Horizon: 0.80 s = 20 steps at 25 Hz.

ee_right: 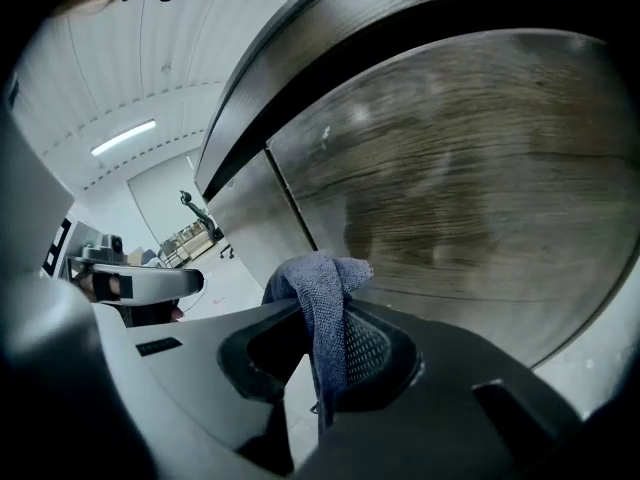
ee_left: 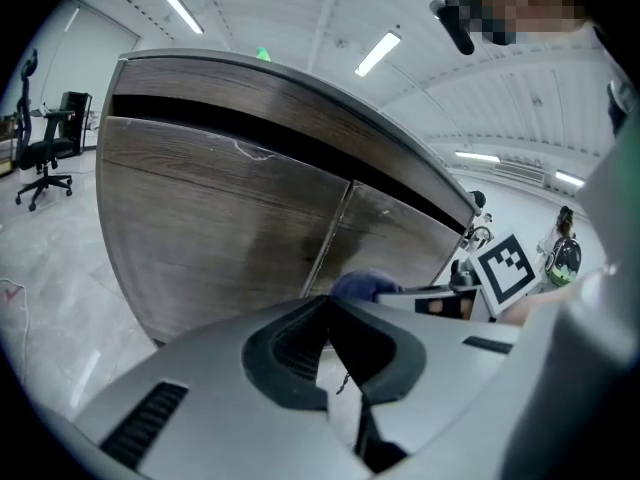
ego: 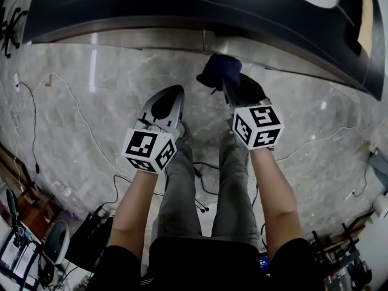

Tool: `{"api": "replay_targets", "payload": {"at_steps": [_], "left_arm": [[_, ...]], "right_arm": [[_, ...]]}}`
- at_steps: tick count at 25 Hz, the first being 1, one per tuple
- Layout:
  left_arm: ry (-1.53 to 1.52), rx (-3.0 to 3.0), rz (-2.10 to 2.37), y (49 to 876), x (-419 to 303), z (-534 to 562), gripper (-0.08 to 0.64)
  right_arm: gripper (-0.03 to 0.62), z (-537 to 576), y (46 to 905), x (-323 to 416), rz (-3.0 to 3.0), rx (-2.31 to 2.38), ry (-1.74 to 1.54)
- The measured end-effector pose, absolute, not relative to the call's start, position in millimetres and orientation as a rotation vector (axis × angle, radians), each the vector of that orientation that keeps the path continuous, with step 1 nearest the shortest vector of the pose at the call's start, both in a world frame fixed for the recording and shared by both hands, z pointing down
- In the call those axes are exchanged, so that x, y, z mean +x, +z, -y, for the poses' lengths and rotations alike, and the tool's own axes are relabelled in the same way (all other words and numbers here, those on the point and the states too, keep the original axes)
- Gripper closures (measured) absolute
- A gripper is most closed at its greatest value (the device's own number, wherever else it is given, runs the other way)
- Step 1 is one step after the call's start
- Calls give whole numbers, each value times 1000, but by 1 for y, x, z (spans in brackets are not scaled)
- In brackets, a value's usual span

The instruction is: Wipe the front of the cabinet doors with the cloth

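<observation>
Two wood-grain cabinet doors (ee_left: pixel 230 218) fill the left gripper view, with their seam (ee_left: pixel 335 228) right of centre; from the head view only a thin strip of the doors (ego: pixel 145 38) shows under the dark top. My right gripper (ego: pixel 225 83) is shut on a dark blue cloth (ego: pixel 219 70), held close to the doors near the seam. In the right gripper view the cloth (ee_right: pixel 322 293) bunches out between the jaws of the right gripper (ee_right: pixel 325 308), just short of the right door (ee_right: pixel 460 188). My left gripper (ego: pixel 176 91) (ee_left: pixel 326 303) is shut on nothing, a little back from the doors.
The floor is grey marble (ego: pixel 79 83) with thin cables (ego: pixel 73 108) trailing across it. The person's legs (ego: pixel 206 193) stand below the grippers. Gear and stands (ego: pixel 36 247) crowd the lower left. An office chair (ee_left: pixel 45 153) stands far left of the cabinet.
</observation>
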<state>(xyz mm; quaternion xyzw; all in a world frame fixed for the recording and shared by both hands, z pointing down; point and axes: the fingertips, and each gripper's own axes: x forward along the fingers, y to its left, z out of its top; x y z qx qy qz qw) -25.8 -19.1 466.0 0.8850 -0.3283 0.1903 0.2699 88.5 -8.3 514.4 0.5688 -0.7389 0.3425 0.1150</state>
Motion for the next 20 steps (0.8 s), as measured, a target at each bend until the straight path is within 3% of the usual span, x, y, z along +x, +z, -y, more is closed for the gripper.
{"api": "replay_targets", "payload": {"at_steps": [8,20], "left_arm": [[538,2378,867,478,-30,26,552],[559,2421,767,479,31,21,552]], "right_arm": [[522,30,529,87,2142,1660,1013],[522,15,532,136,2092,1721,1020]]}}
